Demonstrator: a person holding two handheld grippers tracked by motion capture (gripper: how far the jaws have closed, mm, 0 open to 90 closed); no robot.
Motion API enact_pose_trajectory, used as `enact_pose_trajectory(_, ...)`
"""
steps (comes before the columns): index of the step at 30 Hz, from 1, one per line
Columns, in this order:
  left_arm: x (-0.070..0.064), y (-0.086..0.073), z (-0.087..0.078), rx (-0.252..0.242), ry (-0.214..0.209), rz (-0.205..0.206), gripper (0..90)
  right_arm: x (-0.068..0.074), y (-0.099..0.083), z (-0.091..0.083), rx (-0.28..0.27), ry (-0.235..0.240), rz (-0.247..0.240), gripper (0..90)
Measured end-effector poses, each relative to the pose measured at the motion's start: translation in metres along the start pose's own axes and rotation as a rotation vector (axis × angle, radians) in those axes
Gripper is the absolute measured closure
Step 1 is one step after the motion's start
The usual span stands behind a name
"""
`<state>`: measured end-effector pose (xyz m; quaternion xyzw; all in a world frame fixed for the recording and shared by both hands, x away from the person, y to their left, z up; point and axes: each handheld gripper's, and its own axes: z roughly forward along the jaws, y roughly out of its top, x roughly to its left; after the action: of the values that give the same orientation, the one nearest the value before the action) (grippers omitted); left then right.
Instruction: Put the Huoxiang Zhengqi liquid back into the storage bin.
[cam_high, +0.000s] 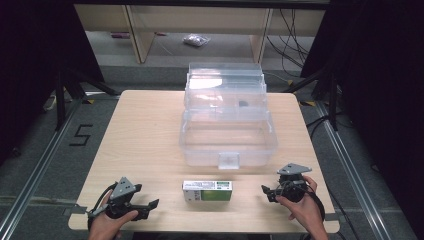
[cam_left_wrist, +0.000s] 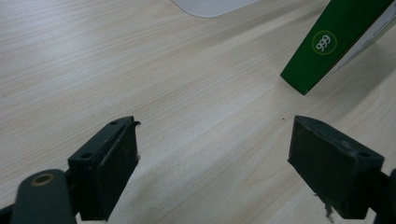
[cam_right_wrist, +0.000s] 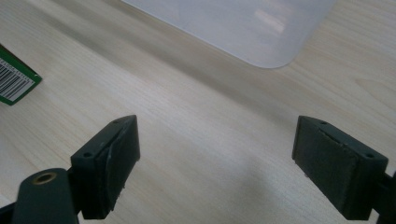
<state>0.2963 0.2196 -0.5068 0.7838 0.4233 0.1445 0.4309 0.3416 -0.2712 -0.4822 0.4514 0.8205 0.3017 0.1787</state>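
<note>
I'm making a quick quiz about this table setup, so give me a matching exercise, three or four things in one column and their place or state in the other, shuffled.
Column one:
1. green box
2. clear plastic bin
3. left claw
4. right claw

Column two:
A. open, at the table's near right
B. lying flat between the two claws
C. open, at the table's near left
D. standing at the far middle of the table, lid up

Pairs: 1-B, 2-D, 3-C, 4-A

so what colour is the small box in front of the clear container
Green with white, the small box shows its green best in the left gripper view.
</note>
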Motion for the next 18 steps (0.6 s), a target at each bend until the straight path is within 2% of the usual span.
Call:
enact_pose_trajectory(3, 0.000, 0.000, 0.000, -0.006, 0.003, 0.001, 15.0, 0.000, 0.002, -0.002, 0.009, 0.008, -0.013, 17.9)
enact_pose_trajectory(5, 0.000, 0.000, 0.000, 0.000, 0.000, 0.000, 15.0, 0.001, 0.002, -0.002, 0.013, 0.002, -0.038, 20.5)
enact_pose_trajectory(7, 0.000, 0.000, 0.000, -0.008, 0.004, -0.005, 15.0, 0.004, 0.004, -0.005, 0.027, 0.016, -0.030, 20.2)
enact_pose_trajectory(9, 0.000, 0.000, 0.000, 0.003, 0.003, 0.003, 15.0, 0.003, 0.007, -0.006, 0.027, 0.016, -0.078, 19.5)
enact_pose_trajectory(10, 0.000, 0.000, 0.000, 0.003, 0.003, 0.003, 15.0, 0.004, 0.009, -0.009, 0.035, 0.021, -0.069, 19.4)
enact_pose_trajectory(12, 0.000, 0.000, 0.000, 0.003, 0.003, 0.001, 15.0, 0.004, 0.012, -0.012, 0.029, 0.024, -0.097, 18.9)
enact_pose_trajectory(17, 0.000, 0.000, 0.000, 0.005, 0.002, -0.002, 15.0, 0.008, 0.018, -0.017, 0.038, 0.053, -0.107, 18.4)
enact_pose_trajectory(18, 0.000, 0.000, 0.000, 0.007, 0.001, 0.002, 15.0, 0.008, 0.019, -0.018, 0.036, 0.056, -0.122, 18.4)
